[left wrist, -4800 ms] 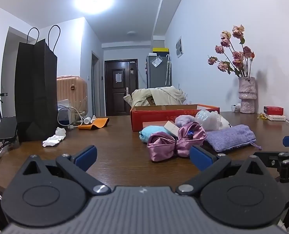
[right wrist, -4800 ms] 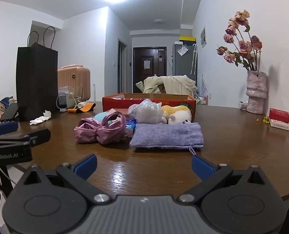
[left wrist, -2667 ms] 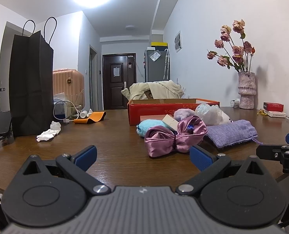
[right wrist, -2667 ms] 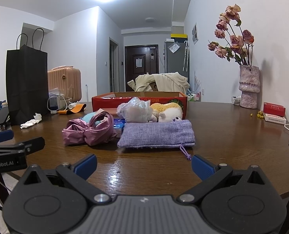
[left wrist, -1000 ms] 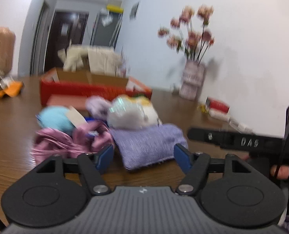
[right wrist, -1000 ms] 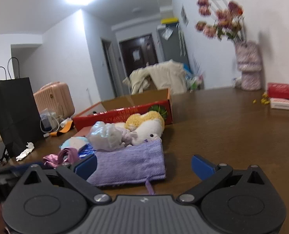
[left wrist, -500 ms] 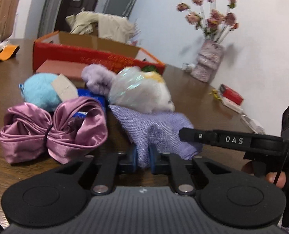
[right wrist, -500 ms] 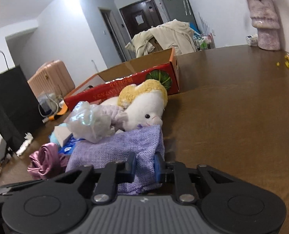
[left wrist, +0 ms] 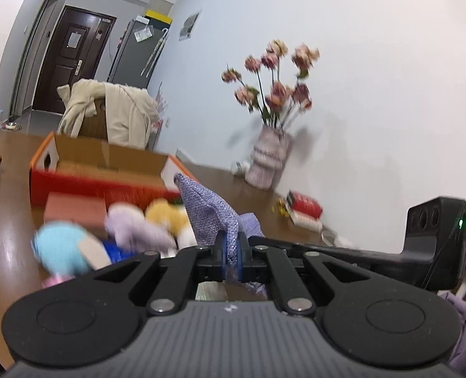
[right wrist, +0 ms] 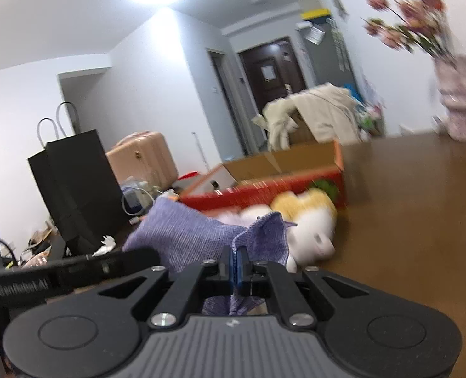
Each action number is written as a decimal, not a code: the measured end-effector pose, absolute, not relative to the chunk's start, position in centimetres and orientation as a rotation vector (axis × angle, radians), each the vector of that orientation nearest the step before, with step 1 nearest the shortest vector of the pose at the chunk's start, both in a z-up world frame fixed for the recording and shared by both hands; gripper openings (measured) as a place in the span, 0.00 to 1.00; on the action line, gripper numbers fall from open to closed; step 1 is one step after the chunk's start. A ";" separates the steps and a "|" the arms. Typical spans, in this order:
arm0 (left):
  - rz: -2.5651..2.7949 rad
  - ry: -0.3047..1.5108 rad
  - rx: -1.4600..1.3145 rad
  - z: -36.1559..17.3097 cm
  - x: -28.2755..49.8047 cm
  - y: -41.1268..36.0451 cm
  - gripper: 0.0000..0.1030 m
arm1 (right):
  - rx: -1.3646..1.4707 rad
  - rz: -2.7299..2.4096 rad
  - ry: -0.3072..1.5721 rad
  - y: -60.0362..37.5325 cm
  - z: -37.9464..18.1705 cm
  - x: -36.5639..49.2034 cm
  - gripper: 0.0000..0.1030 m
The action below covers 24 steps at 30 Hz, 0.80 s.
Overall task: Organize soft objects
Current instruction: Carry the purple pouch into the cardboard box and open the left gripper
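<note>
Both grippers are shut on the purple knitted pouch (left wrist: 209, 211), which is lifted off the table and hangs between them. My left gripper (left wrist: 231, 256) pinches one edge; my right gripper (right wrist: 236, 267) pinches the other edge of the pouch (right wrist: 182, 239). On the table below lie a blue plush (left wrist: 61, 249), a lilac plush (left wrist: 132, 230) and a yellow and white plush (right wrist: 308, 220). The open red cardboard box (left wrist: 100, 179) stands behind them, and shows in the right wrist view (right wrist: 283, 176) too.
A vase of pink flowers (left wrist: 267, 160) and a red book (left wrist: 305, 206) stand near the right wall. A black paper bag (right wrist: 75, 186) and a pink suitcase (right wrist: 141, 157) are at the left. A chair with a beige coat (left wrist: 113, 116) is behind the box.
Both grippers, shut on the pouch's edges half a second ago, have lifted it off the table. The views tilted up and blurred. The pink satin bow has dropped out of sight.
</note>
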<state>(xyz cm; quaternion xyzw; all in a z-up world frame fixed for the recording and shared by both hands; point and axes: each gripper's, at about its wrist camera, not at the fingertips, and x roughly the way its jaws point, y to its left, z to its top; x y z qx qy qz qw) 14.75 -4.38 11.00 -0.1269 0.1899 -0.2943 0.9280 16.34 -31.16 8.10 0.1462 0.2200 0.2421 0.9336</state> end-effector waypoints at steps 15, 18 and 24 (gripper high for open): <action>-0.420 0.497 -0.280 17.1 42.4 2.1 0.06 | 0.265 0.586 0.590 -24.5 14.4 47.6 0.02; -0.368 0.575 -0.254 15.0 48.3 2.8 0.06 | 0.270 0.564 0.661 -22.7 12.3 53.3 0.02; -0.289 0.720 -0.171 10.0 55.8 3.5 0.08 | 0.253 0.484 0.836 -19.7 6.3 61.7 0.02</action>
